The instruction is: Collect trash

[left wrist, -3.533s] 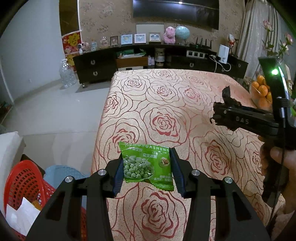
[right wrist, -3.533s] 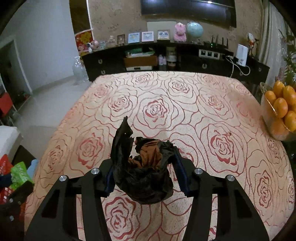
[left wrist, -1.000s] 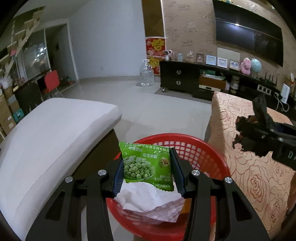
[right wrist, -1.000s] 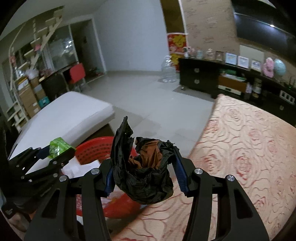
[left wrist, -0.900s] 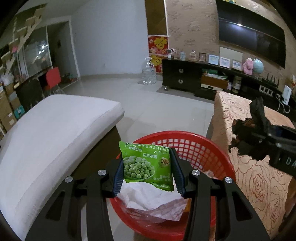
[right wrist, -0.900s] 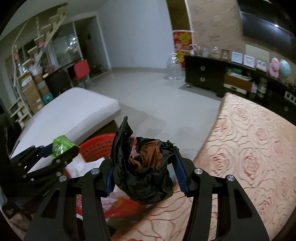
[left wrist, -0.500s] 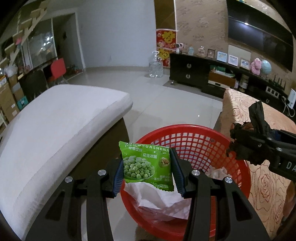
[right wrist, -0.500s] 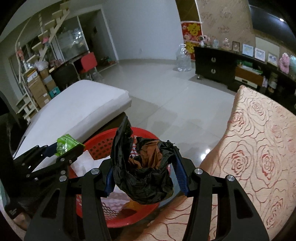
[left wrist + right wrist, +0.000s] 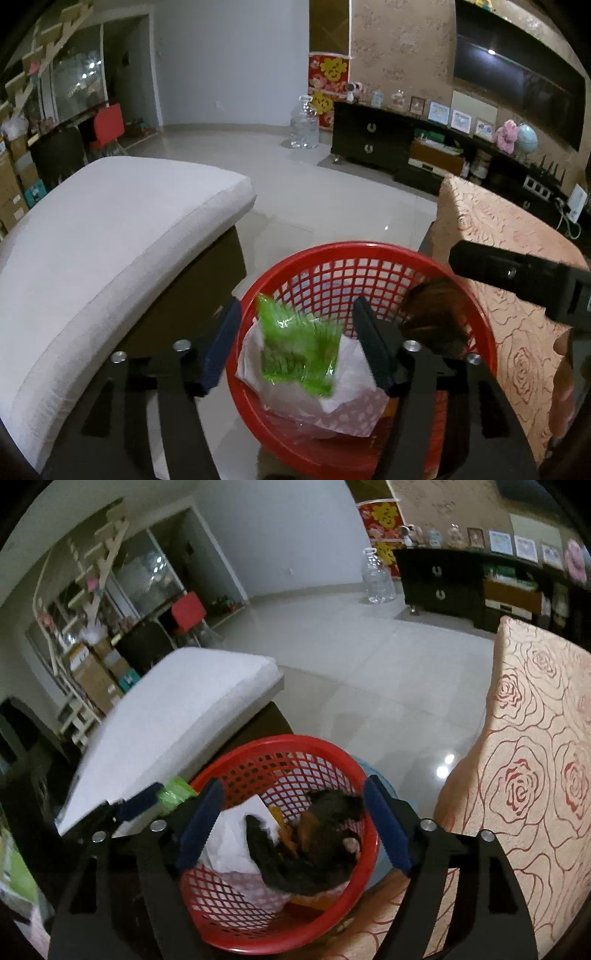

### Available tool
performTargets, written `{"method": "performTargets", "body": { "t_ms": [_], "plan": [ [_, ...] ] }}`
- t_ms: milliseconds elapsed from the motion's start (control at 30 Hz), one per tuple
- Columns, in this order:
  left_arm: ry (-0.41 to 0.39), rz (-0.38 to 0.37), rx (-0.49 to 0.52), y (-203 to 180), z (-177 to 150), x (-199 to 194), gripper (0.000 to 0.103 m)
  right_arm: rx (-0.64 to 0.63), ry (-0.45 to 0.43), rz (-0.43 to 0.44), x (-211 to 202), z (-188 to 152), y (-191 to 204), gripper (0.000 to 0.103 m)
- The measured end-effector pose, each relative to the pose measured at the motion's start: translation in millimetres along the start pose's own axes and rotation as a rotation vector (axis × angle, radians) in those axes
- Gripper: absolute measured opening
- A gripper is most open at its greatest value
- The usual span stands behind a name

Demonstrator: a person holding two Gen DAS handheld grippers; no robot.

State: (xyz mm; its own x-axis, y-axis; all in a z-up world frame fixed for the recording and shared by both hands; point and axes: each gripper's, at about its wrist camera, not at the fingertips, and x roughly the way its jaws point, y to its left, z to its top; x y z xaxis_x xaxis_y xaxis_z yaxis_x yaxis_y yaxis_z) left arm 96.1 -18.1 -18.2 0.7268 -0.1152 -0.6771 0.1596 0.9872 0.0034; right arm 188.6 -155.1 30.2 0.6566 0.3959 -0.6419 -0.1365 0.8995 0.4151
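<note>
My left gripper (image 9: 295, 332) hangs over the red mesh basket (image 9: 369, 248) with its jaws opening. The green snack packet (image 9: 299, 347) is blurred and dropping free between the pads, onto white paper (image 9: 351, 391) in the basket. My right gripper (image 9: 293, 827) is over the same basket (image 9: 280, 743), its jaws opening too. The crumpled black bag (image 9: 306, 853) has left its pads and lies low inside the basket. In the left wrist view that black bag (image 9: 436, 314) is a dark blur under the right gripper's body (image 9: 517, 277).
A white cushioned seat (image 9: 110, 240) stands close on the basket's left. The table with the rose-patterned cloth (image 9: 535, 738) borders it on the right. Pale tiled floor (image 9: 332, 192) lies beyond, with a dark cabinet (image 9: 373, 136) at the far wall.
Both grippers opened over the basket. The green packet left the left pads and is falling. The black bag dropped from the right pads into the basket.
</note>
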Motion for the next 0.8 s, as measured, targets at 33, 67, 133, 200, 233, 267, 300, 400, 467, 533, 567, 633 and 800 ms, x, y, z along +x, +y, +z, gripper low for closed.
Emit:
{"method": "performTargets", "body": {
  "t_ms": [33, 67, 133, 200, 233, 267, 300, 400, 467, 533, 567, 633, 800],
  "plan": [
    [-0.01, -0.004, -0.002, 0.1, 0.8, -1.9, 0.067, 0.008, -0.006, 0.0, -2.7, 1.0, -1.6, 0.078],
    [-0.019, -0.008, -0.006, 0.7, 1.3, -3.8, 0.071, 0.013, -0.012, -0.002, -5.0, 1.8, -2.4, 0.078],
    [-0.032, -0.018, -0.025, 2.9, 2.5, -6.4, 0.077, 0.019, -0.024, -0.008, -10.4, 2.4, -4.3, 0.079],
    [-0.037, -0.032, -0.049, 6.3, 4.0, -7.6, 0.079, 0.021, -0.036, -0.015, -15.5, 2.9, -5.7, 0.079],
    [-0.04, -0.038, -0.065, 8.8, 4.7, -8.6, 0.08, 0.021, -0.042, -0.02, -17.9, 2.8, -6.0, 0.08],
    [-0.045, -0.039, -0.076, 10.5, 5.0, -9.7, 0.082, 0.019, -0.046, -0.024, -19.5, 3.6, -7.0, 0.08],
    [-0.052, -0.036, -0.082, 12.1, 5.6, -10.5, 0.082, 0.016, -0.052, -0.033, -22.0, 3.0, -6.5, 0.081],
    [-0.071, -0.016, -0.075, 10.5, 6.4, -14.1, 0.083, 0.0, -0.074, -0.068, -28.4, 2.1, -5.9, 0.084],
    [-0.083, 0.008, -0.059, 8.4, 5.8, -16.6, 0.085, -0.011, -0.084, -0.089, -29.6, 1.5, -5.3, 0.086],
    [-0.094, 0.027, -0.043, 5.7, 5.6, -19.3, 0.086, -0.019, -0.087, -0.1, -30.1, 0.6, -4.5, 0.088],
    [-0.101, 0.036, -0.033, 4.3, 5.6, -20.9, 0.086, -0.025, -0.088, -0.107, -30.3, -0.5, -3.4, 0.089],
    [-0.112, 0.046, -0.019, 2.1, 5.7, -24.0, 0.086, -0.039, -0.094, -0.12, -30.9, -2.6, 0.2, 0.09],
    [-0.125, 0.052, -0.005, 1.6, 3.4, -32.9, 0.087, -0.102, -0.134, -0.143, -39.1, -8.4, 11.7, 0.093]
  ]
}}
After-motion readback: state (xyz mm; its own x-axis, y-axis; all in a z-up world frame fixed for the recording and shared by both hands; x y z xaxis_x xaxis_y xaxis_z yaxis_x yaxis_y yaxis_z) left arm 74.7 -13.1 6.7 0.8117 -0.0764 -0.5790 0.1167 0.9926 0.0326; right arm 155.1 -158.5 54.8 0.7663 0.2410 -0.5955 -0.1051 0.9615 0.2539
